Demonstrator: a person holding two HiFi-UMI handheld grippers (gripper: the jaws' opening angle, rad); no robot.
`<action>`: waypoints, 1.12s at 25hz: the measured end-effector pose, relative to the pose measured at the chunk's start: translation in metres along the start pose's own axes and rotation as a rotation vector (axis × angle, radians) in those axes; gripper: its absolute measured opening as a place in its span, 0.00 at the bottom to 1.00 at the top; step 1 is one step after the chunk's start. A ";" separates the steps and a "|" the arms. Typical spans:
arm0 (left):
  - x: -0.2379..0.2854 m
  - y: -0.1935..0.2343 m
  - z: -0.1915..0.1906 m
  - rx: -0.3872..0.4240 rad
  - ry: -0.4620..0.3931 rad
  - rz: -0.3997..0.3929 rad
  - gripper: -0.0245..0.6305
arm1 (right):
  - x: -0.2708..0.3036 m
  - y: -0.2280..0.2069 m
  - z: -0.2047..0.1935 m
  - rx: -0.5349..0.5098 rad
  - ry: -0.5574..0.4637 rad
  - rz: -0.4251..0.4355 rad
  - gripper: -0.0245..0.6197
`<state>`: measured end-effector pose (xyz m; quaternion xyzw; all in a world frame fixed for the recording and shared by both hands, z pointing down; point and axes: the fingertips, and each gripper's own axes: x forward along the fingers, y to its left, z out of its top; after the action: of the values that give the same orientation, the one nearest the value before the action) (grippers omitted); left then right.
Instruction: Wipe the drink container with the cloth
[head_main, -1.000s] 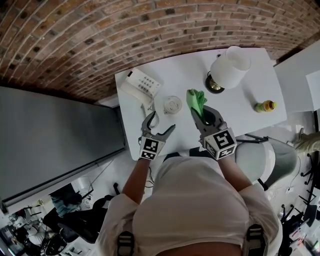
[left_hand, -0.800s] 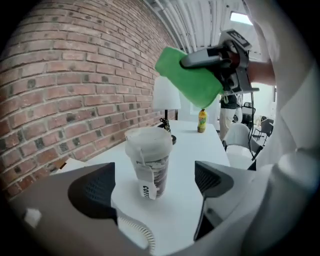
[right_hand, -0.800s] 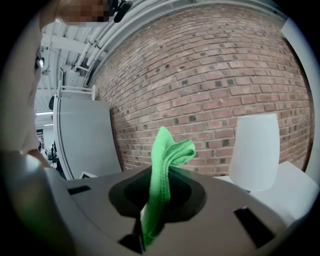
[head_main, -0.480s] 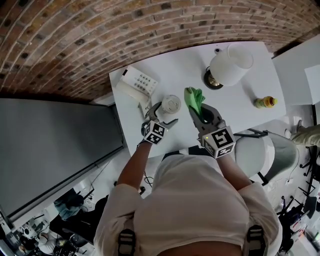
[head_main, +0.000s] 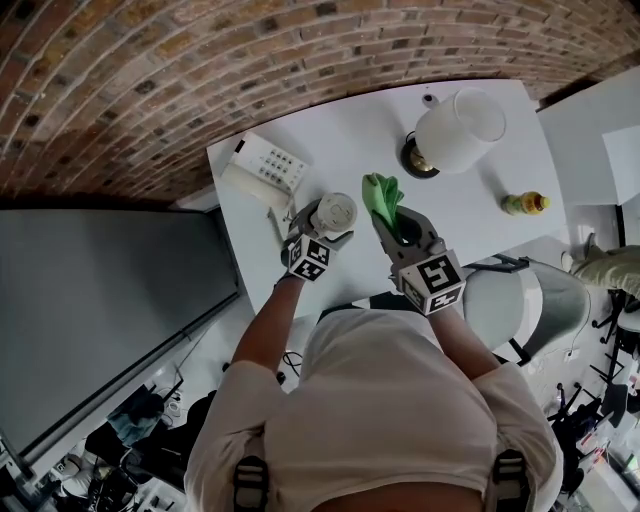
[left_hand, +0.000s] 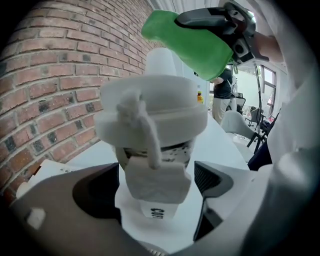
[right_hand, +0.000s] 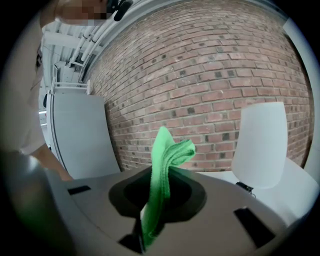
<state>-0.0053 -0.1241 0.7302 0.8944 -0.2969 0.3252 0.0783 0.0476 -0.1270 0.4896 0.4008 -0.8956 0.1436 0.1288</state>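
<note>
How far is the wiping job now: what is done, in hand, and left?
Done: the right gripper is shut on the green cloth. In hand: the left gripper, jaws just opened wide, straddles the white lidded paper cup without pressing it. Left: grip it, then all the wiping.

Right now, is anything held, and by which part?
Right gripper pinches the green cloth by its lower end; left gripper, jaws just opened wider, straddles the white lidded cup.

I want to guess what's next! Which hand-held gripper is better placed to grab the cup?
Left. The left hand-held gripper has jaws that have just been opening and stand either side of the cup, not pressing. The right hand-held gripper is shut on the green cloth.
</note>
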 end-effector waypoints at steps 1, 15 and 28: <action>0.001 0.000 0.000 0.002 -0.001 -0.001 0.76 | 0.001 0.000 -0.001 0.000 0.003 0.000 0.10; 0.001 0.003 0.001 -0.001 -0.025 0.010 0.62 | 0.015 -0.004 -0.019 -0.009 0.054 0.003 0.10; 0.001 0.003 0.001 0.001 -0.037 0.016 0.61 | 0.055 -0.009 -0.078 -0.037 0.245 0.057 0.10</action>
<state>-0.0057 -0.1271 0.7292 0.8979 -0.3054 0.3093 0.0698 0.0278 -0.1417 0.5818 0.3523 -0.8866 0.1786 0.2406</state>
